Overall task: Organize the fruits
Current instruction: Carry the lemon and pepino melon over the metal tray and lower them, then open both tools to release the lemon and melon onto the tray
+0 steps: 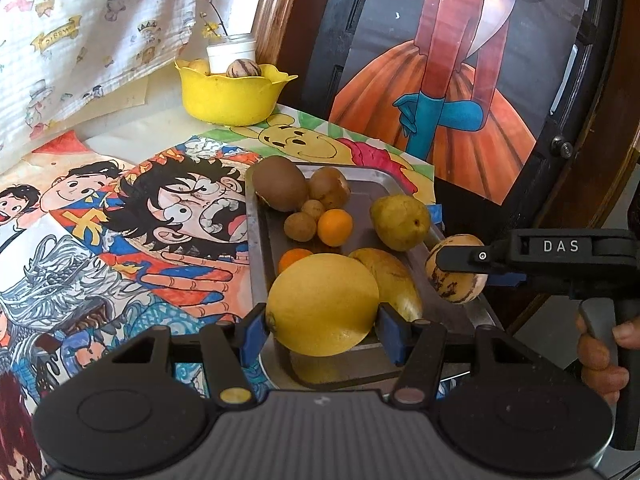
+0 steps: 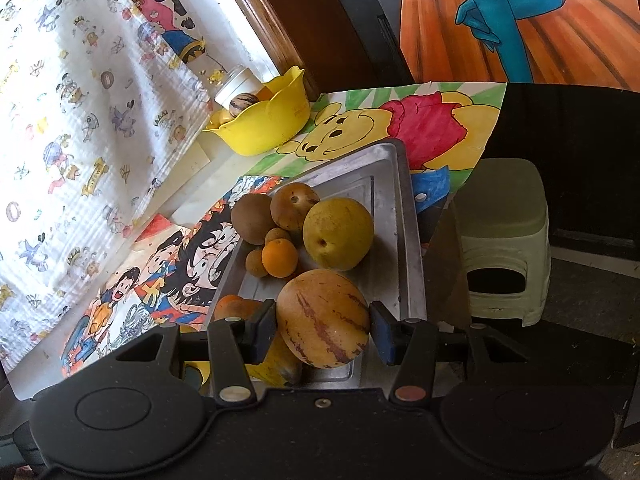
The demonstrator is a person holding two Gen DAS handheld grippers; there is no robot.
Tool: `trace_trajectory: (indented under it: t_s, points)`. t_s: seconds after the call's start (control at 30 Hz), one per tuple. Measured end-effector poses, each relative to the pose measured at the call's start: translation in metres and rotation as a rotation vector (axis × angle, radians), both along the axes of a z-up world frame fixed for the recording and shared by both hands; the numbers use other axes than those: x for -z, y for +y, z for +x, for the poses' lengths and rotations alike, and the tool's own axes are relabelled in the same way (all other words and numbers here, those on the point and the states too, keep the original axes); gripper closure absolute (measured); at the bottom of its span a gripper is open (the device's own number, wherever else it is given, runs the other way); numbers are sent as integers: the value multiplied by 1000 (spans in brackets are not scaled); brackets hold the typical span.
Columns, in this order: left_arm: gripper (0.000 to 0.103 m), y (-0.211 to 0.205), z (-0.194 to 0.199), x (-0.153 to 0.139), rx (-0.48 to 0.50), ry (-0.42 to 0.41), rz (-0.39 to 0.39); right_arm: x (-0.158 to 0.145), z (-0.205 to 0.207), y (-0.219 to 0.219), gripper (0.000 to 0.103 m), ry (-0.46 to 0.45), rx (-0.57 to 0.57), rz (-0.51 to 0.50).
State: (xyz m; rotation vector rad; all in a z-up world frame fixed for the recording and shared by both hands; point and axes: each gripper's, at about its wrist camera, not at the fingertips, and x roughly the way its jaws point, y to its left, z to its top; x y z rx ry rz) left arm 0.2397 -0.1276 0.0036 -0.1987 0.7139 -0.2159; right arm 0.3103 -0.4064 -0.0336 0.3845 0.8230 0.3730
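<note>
On the right gripper (image 1: pixel 460 276), "DAS" lettering, jaws gripping striped melon (image 2: pixel 323 318)

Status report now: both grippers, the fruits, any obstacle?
Left gripper shut on large yellow round melon. Right gripper shut on tan purple-striped pepino fruit. Both over grey metal tray; yellow scalloped plastic bowl unobstructed.

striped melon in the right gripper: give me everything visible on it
The striped melon is roundish, tan-yellow, with purple-brown streaks and a matte, smooth skin. It sits between the blue pads of the right gripper, held over the near end of the metal tray. The left wrist view shows it at the tray's right edge.
</note>
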Motion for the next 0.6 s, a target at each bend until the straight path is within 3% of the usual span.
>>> trace_trajectory:
  t_s: [0.6]
  points:
    - [41, -3, 1, 4, 8, 18, 13, 8, -3, -4, 51, 5, 9, -8]
